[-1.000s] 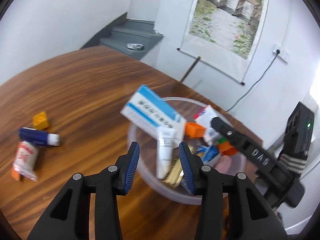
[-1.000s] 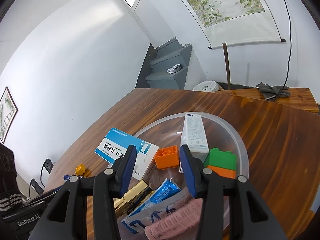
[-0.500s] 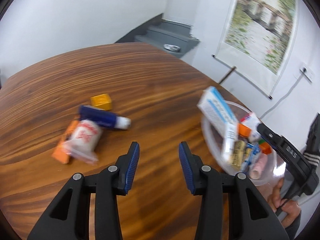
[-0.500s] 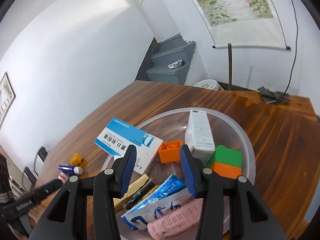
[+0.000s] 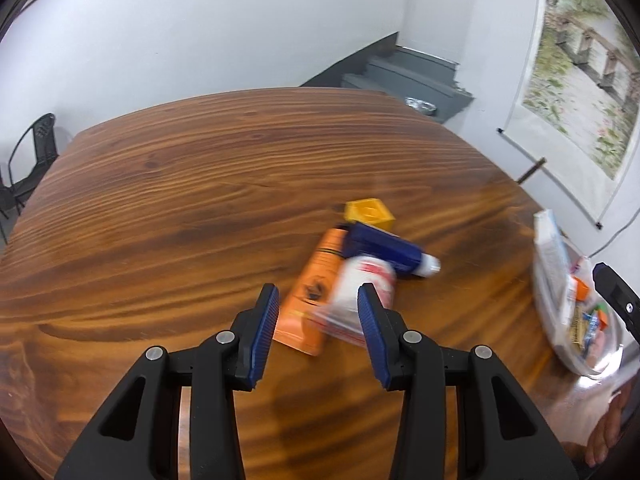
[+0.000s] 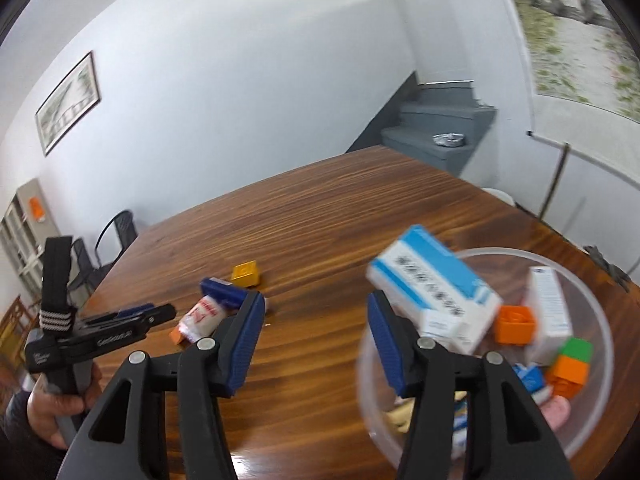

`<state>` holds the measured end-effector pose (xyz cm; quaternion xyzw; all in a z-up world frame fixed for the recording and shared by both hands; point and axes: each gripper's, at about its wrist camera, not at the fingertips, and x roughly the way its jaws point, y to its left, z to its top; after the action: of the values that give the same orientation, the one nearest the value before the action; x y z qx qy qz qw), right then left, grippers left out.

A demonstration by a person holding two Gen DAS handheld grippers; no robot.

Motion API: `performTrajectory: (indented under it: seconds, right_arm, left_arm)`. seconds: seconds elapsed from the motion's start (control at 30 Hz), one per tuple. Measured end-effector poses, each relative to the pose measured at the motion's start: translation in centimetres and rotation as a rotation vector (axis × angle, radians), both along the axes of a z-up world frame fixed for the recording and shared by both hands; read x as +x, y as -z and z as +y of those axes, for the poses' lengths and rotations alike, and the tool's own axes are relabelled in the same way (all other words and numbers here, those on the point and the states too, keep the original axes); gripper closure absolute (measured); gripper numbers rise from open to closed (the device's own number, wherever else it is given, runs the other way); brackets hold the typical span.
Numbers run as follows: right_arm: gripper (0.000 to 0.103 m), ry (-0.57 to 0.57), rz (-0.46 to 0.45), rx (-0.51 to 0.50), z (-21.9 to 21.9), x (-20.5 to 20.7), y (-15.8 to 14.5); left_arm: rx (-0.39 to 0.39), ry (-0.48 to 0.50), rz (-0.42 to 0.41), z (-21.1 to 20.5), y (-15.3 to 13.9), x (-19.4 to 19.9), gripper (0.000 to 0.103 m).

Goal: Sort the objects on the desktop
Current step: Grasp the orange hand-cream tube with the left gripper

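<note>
Left gripper (image 5: 318,332): jaws spread, empty, above an orange packet (image 5: 310,300) and white sachet (image 5: 362,286) on the table (image 5: 180,184). Right gripper (image 6: 316,344): jaws spread, empty, beside the clear bowl (image 6: 600,332) containing a blue-white box (image 6: 434,288).

Motion blur smears the white pouch (image 5: 362,288) and orange packet (image 5: 310,296), print unreadable; the clear bowl (image 5: 576,356) is cut off at the frame's edge, contents perhaps toy bricks
</note>
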<state>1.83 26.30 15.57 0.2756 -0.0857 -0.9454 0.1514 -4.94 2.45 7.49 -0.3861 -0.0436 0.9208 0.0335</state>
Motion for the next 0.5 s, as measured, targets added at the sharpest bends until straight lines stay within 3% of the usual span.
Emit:
performTrajectory:
  seconds: [0.2, 0.5]
  right_arm:
    - [0.045, -0.099, -0.057, 0.061, -4.4, -3.3, 0.8]
    - [0.045, -0.183, -0.150, 0.187, -8.8, -8.3, 3.3]
  left_arm:
    - [-0.040, 0.000, -0.024, -1.3, 0.9, -2.1, 0.058]
    - [-0.077, 0.099, -0.055, 0.1, 2.5, -4.1, 0.058]
